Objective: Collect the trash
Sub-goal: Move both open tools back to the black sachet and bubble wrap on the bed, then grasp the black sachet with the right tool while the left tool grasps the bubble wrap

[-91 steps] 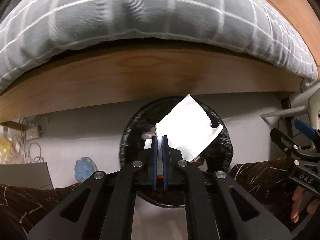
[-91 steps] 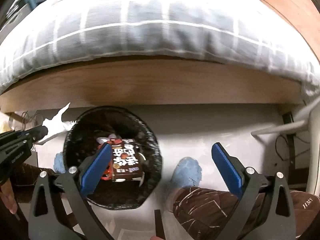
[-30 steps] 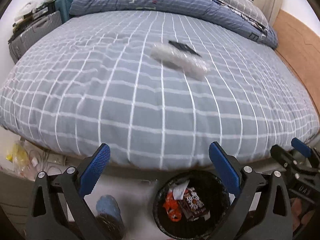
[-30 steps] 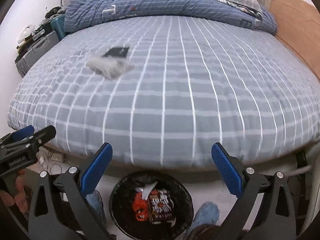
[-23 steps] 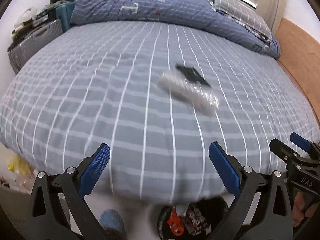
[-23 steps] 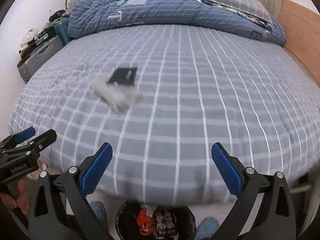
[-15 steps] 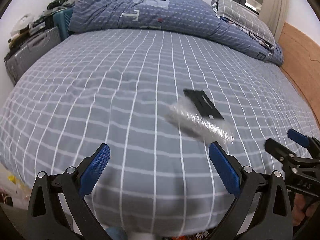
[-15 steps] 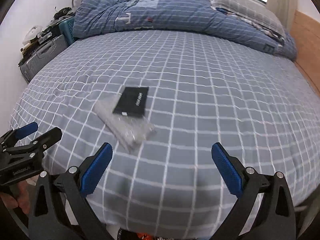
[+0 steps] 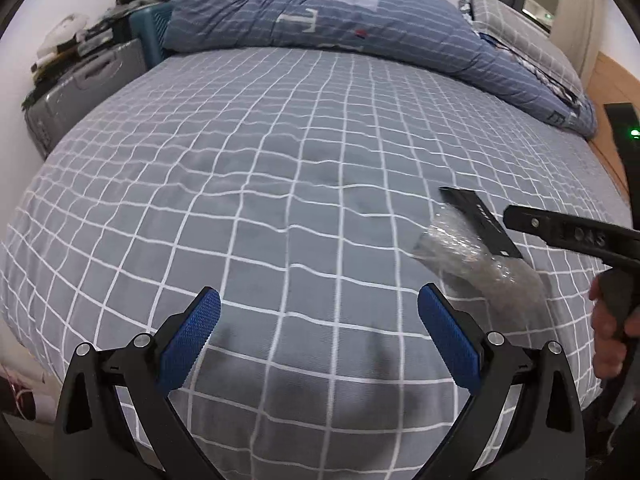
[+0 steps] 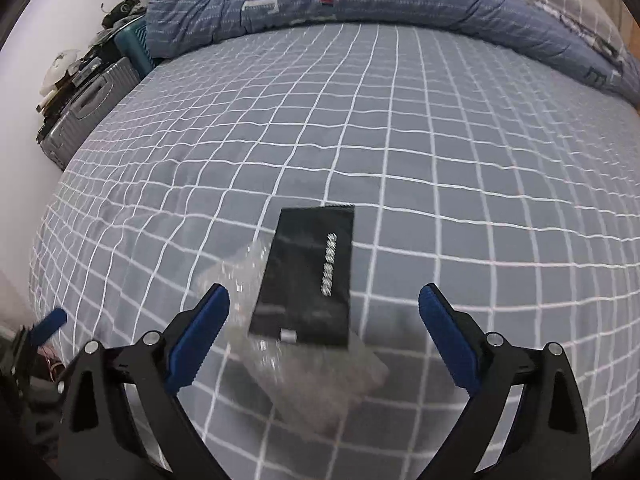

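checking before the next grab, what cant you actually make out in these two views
- Black packet: its white print is too blurred to read in the right wrist view; in the left wrist view the right claw's arm covers its far end.
- Clear plastic wrapper: motion blur hides its near edge and any contents; the black packet covers part of it.
- Clutter on the grey suitcase: too small to identify.
- Trash bin: in neither view.
- Left claw: open, empty.

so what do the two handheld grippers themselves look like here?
Both match: left gripper and right gripper have black skeletal arms with triangular cutouts, silver screw heads and blue knurled pads. White lettering marks the right one's side, too blurred to read. No cables or sleeves visible.
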`<state>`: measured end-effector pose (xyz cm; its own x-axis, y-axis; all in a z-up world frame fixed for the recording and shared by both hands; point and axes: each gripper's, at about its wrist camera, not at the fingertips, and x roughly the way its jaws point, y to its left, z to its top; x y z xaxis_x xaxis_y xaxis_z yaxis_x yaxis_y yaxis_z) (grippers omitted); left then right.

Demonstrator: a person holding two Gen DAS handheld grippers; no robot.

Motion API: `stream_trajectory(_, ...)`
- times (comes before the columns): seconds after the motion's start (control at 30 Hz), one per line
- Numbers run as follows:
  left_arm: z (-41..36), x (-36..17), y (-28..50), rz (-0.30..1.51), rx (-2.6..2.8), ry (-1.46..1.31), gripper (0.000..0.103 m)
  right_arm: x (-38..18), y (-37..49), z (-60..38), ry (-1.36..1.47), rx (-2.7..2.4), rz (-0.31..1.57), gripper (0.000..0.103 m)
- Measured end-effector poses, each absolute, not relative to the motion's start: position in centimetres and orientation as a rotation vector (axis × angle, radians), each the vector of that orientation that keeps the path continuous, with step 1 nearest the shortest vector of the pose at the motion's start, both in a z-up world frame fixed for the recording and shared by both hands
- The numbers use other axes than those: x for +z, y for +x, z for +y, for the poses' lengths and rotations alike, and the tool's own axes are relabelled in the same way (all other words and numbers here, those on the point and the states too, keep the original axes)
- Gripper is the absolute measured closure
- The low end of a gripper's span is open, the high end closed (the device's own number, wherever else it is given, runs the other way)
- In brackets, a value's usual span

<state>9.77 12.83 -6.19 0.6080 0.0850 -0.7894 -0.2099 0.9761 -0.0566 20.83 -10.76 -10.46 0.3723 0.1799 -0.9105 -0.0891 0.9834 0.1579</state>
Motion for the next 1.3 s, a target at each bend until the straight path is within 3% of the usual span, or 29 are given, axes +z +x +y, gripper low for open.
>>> stream_trajectory(0.43,13.2,-6.7,10.0,0.902,0.167,-0.156,0.006,-14.3,23.3,-9.4,0.108,0.172,1.269,0.024)
stream_trajectory(0.63,12.8,-6.8,10.2,0.904,0.160,-0.152,0.006,-14.8,23.3,-9.2,0.120,0.188,1.297,0.045)
stream_trajectory(0.9,12.5,-6.7,10.3,0.904,0.153,-0.152,0.006,-14.7,23.2,-9.2,0.120,0.190,1.290,0.058)
stream_trajectory(1.3,10.3,-6.8,11.5,0.905,0.107,-0.181,0.006,-11.3,21.4,-12.8,0.102,0.126,1.169,0.063)
